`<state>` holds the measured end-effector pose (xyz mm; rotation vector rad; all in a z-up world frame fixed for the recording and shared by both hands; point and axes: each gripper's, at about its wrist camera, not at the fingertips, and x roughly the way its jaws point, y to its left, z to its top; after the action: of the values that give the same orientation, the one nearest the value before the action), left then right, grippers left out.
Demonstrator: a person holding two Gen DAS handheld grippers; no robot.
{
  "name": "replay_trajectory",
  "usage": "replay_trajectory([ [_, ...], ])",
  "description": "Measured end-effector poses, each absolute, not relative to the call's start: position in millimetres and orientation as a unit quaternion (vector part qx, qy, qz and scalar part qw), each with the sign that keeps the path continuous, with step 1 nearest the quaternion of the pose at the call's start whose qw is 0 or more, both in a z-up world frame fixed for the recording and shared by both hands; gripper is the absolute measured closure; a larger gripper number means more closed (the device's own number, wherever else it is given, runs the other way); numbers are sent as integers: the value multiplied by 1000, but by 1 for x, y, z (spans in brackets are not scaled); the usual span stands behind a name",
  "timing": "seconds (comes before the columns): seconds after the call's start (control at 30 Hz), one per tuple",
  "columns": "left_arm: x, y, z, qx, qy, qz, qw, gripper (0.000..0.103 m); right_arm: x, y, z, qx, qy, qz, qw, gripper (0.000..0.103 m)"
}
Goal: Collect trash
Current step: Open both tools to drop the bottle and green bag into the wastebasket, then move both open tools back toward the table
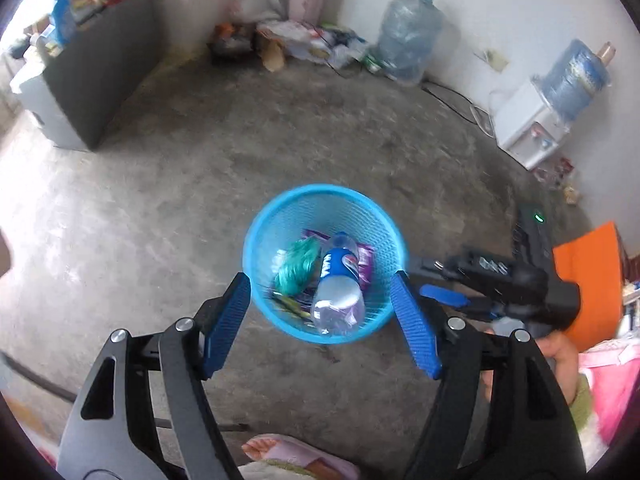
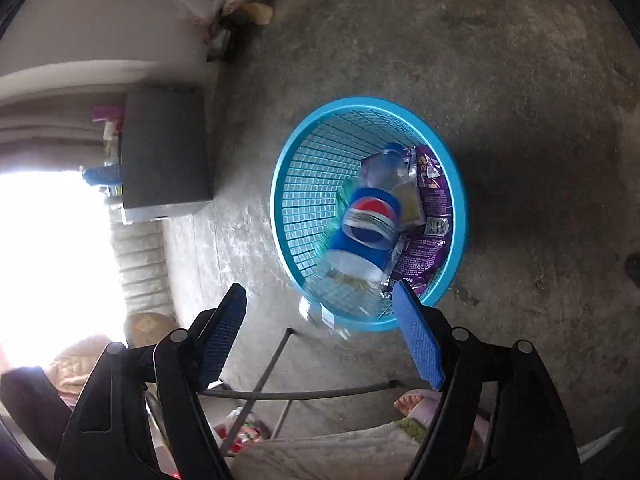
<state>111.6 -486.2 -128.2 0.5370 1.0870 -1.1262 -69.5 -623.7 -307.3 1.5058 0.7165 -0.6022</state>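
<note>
1. Standing upright on bare concrete floor [image 1: 160, 200]: blue mesh basket [image 1: 256, 236], mouth up to catch drops.
2. Inside: Pepsi bottle [image 1: 340, 276] leaning toward 6 o'clock, teal wad [image 1: 298, 264] at 9, purple wrapper [image 2: 432, 216] at 3.
3. Above rim: left gripper [image 1: 320, 324] spread wide, holding nothing.
4. Likewise right gripper [image 2: 320, 334], wide and unloaded, angled downward.

Blue mesh basket [image 1: 256, 236] on the floor below me, clear Pepsi bottle [image 1: 340, 280] slanted inside, purple wrapper [image 2: 432, 216] at its three o'clock, teal wad [image 1: 296, 264] at nine.

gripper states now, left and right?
Left gripper: open, empty, above the blue basket.
Right gripper: open, empty; Pepsi bottle in the basket.
</note>
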Motion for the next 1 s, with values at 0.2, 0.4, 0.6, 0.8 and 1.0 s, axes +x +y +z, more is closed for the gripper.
replay_trajectory([
  [0.2,122,-447,-96,232,458,-483,709,35,-70,-581,-276,599,325,-281,676,30],
  [0.4,127,-376,-47,193,433,-486,734,35,-55,-536,-214,515,324,-271,746,30],
  [0.6,121,-286,-13,140,419,-467,766,35,-28,-485,-147,443,306,-190,821,30],
  [0.8,120,-193,5,103,411,-422,801,35,2,-433,-109,390,314,-108,859,30],
  [1.0,132,-96,18,41,399,-326,856,35,27,-383,-99,369,334,-34,867,30],
])
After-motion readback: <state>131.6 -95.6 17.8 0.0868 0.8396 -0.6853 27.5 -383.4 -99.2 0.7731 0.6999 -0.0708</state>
